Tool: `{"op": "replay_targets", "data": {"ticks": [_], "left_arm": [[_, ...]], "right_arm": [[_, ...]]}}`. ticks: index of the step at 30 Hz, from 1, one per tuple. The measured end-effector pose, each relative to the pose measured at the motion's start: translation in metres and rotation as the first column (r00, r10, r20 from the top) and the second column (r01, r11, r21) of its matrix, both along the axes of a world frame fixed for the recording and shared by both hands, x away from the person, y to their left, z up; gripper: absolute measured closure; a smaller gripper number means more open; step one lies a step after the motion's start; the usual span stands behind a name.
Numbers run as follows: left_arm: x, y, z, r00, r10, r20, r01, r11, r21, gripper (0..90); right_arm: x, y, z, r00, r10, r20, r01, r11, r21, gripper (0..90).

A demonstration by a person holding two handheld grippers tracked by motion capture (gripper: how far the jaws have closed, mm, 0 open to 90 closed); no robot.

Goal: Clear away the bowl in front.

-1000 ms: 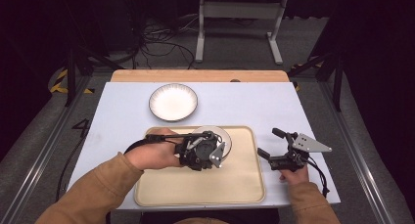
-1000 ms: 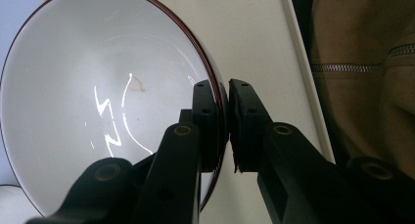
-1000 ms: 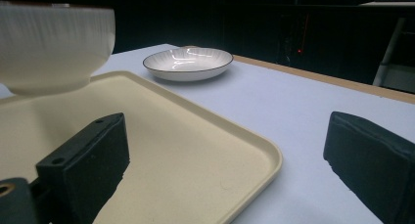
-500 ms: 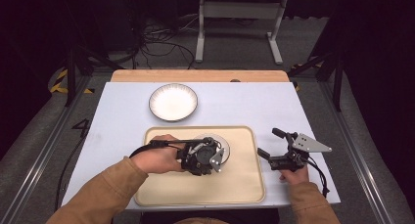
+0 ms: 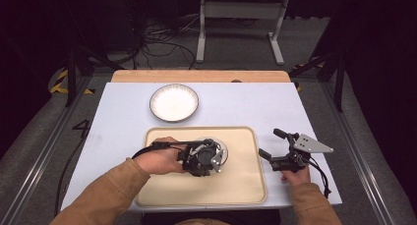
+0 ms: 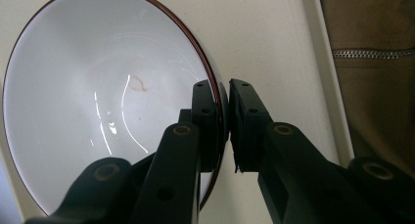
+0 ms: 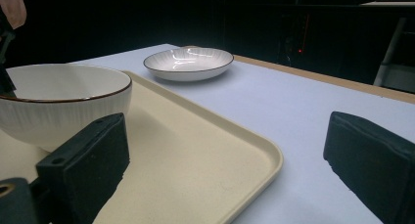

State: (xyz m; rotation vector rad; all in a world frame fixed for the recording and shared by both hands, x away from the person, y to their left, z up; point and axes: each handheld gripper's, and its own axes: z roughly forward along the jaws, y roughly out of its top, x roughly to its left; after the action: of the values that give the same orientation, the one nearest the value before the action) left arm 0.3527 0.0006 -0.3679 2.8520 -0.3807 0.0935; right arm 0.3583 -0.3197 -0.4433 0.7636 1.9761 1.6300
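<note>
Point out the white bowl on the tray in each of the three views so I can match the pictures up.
High view: the bowl sits in the far middle of the tray, mostly under the left hand-held gripper.
Left gripper view: it fills the left side, rim pinched between the jaws.
Right gripper view: at the left edge, on the tray.
Shared landmark: the cream tray's raised rim.

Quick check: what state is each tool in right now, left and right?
Left tool: closed on the rim of the white bowl, over the tray.
Right tool: open, holding nothing, beside the tray.
</note>
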Motion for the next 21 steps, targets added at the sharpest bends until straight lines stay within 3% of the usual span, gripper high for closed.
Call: {"op": "replay_targets", "data": {"ticks": [16, 21], "left_arm": [[0.0025, 0.0011, -0.0079, 0.9998, 0.007, 0.021, -0.008, 0.9994, 0.032, 82.2], [0.0022, 0.0012, -0.0099, 0.9999, 0.011, 0.008, -0.011, 0.9992, 0.038, 83.1]], "right_arm": [[0.0001, 0.0000, 0.0000, 1.0000, 0.000, -0.001, 0.000, 1.0000, 0.001, 3.3], [0.0000, 0.0000, 0.0000, 1.0000, 0.000, -0.001, 0.000, 1.0000, 0.000, 3.3]]}}
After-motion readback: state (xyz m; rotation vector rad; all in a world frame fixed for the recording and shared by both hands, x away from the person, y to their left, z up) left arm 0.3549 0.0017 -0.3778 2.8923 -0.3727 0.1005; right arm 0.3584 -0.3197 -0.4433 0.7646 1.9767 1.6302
